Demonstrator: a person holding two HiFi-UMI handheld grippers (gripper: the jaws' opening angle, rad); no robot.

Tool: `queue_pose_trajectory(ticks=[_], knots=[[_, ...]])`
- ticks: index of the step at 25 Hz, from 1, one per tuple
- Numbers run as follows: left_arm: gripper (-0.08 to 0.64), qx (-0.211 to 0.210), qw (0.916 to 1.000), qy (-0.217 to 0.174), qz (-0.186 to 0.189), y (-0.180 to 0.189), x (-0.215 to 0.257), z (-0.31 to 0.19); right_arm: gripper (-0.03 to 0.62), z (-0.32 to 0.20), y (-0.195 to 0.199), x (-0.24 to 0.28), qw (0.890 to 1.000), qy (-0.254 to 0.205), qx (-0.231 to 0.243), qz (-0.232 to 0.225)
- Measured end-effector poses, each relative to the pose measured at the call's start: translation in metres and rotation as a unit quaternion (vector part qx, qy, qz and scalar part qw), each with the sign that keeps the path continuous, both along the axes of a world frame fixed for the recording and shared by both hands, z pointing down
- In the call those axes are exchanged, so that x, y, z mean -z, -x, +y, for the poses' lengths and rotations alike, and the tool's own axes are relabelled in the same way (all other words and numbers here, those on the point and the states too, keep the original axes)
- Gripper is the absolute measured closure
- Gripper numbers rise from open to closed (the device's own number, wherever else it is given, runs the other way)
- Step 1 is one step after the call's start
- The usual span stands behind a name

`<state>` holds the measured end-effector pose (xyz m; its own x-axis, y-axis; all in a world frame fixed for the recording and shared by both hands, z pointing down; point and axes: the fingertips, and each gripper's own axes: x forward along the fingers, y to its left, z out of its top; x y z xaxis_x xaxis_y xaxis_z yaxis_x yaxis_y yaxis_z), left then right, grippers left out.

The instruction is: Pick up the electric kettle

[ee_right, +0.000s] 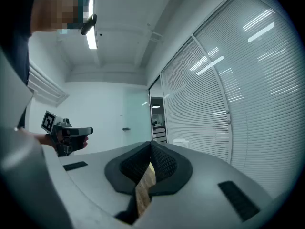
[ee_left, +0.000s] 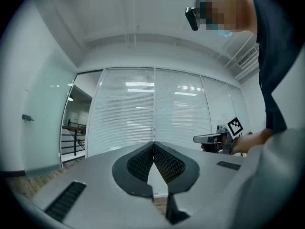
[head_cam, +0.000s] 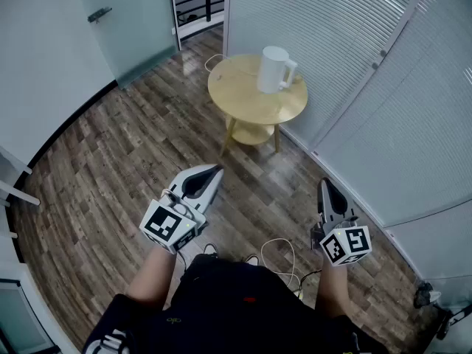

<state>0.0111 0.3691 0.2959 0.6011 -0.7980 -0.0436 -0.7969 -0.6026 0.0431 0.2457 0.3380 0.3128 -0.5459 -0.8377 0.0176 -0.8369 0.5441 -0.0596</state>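
Now wood floor [head_cam: 133,161] fronts the round table [head_cam: 251,108]; white electric kettle [head_cam: 274,70] upright on its far side, handle toward blinds [head_cam: 332,21]; left gripper [head_cam: 216,169], right gripper [head_cam: 322,182] clenched empty, well short of table

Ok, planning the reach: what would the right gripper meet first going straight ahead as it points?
Probably the kettle on the round table, though the right gripper may pass just beside it; nothing stands nearer.
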Motion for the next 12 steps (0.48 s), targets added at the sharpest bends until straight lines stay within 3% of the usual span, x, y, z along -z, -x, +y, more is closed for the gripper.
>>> queue_pose_trajectory(ticks=[7,12], knots=[[0.538,-0.005,0.9999,-0.008,-0.013,0.007,-0.007,-0.003,0.569,-0.003,0.009,-0.005,1.0,0.006,0.002,0.001],[0.538,-0.004,1.0,0.007,-0.005,0.015,-0.009,0.0,0.569,-0.002,0.017,-0.008,1.0,0.006,-0.005,0.003]])
